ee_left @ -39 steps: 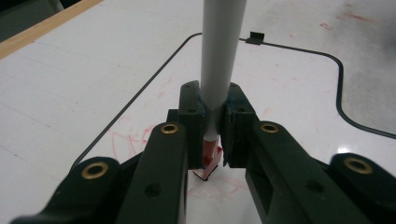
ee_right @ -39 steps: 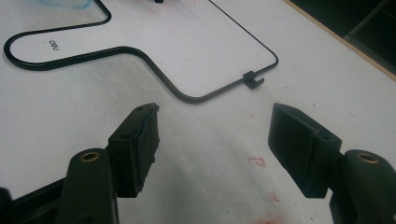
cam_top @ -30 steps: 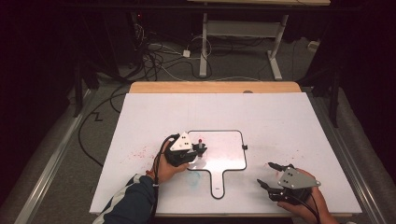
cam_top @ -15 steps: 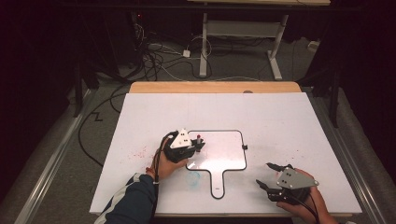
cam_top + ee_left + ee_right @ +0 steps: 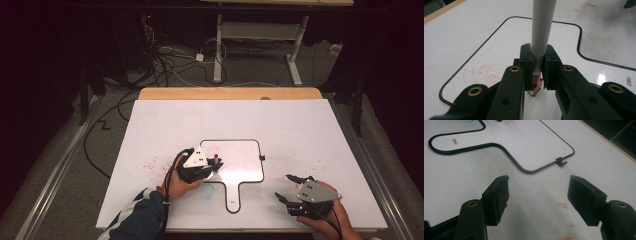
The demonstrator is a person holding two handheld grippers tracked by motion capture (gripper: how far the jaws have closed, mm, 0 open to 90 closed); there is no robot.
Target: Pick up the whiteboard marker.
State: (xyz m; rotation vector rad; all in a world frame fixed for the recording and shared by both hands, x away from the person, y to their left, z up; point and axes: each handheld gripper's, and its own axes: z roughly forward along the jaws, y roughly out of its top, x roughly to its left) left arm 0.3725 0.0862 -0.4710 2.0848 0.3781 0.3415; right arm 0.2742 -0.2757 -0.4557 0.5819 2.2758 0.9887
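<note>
Left gripper view: left claw (image 5: 537,72) clamps marker (image 5: 542,32), tip hidden; right claw (image 5: 537,200) wide, empty.

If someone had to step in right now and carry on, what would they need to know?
Left gripper: shut on a grey marker with a red tip, held upright, tip down at the small handheld whiteboard.
Right gripper: open, nothing between the jaws, resting off to the right of the board's handle, above the white table.
Whiteboard: lies flat mid-table, handle toward the person.
Done: faint red scribbles already sit near the board's left corner.
Left: judging by the pose, more drawing on the board; the right gripper may be needed to steady it.
</note>
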